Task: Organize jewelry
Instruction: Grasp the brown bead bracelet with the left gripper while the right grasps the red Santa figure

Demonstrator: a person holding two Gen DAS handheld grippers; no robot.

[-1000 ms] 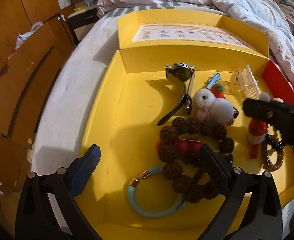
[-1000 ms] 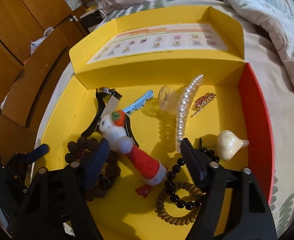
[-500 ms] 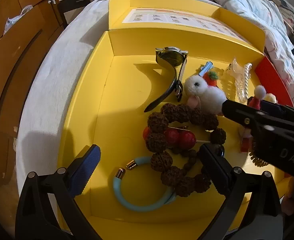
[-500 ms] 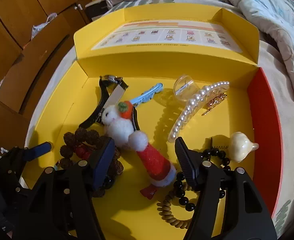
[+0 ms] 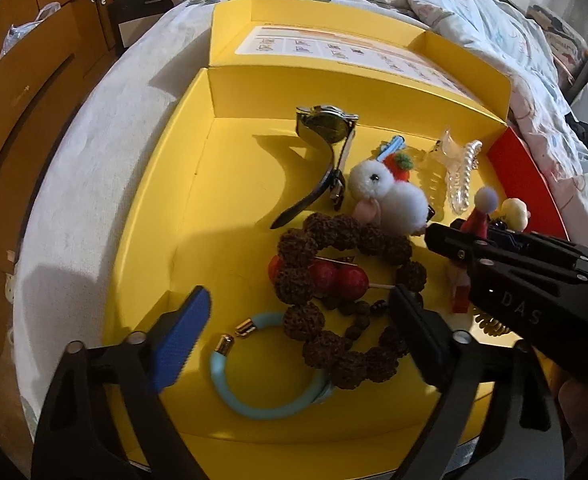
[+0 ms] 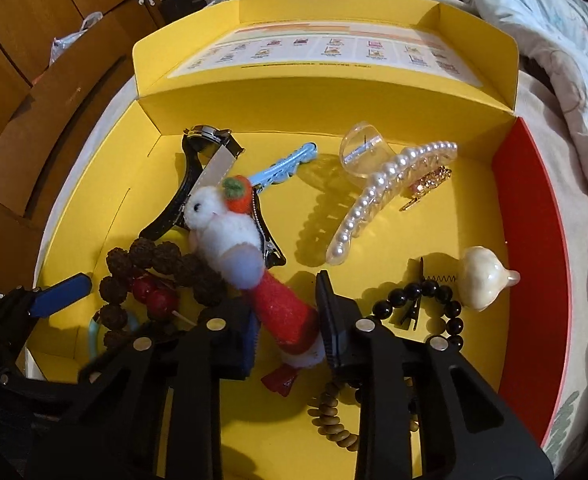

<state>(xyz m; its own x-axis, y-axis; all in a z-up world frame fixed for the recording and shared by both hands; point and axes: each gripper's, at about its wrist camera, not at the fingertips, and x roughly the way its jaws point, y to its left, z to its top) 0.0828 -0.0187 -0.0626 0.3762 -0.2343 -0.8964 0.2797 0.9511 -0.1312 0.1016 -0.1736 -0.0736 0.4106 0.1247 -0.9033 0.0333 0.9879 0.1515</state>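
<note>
A yellow box [image 5: 165,216] [image 6: 374,104] on a bed holds jewelry. My left gripper [image 5: 298,320] is open above a light blue bangle [image 5: 261,404] and a brown bead bracelet [image 5: 334,240] with red balls [image 5: 340,276]. My right gripper [image 6: 287,320] is half closed, its fingers either side of the red body of a plush doll clip [image 6: 281,308]; I cannot tell if they touch it. It shows in the left wrist view [image 5: 438,236]. Nearby lie a black watch [image 6: 197,160], a pearl hair claw [image 6: 386,184] and a black bead bracelet [image 6: 426,292].
Also in the box are a blue hair clip [image 6: 281,166], a clear claw clip [image 6: 362,152], a gold pin [image 6: 426,184], a cream shell clip [image 6: 482,280] and a tan bead bracelet [image 6: 334,420]. The box's right wall [image 6: 534,260] is red. Wooden cabinets [image 5: 21,80] stand left.
My right gripper moved down onto the plush doll clip and its fingers narrowed around the red body. My left gripper shifted forward over the bangle and brown beads.
</note>
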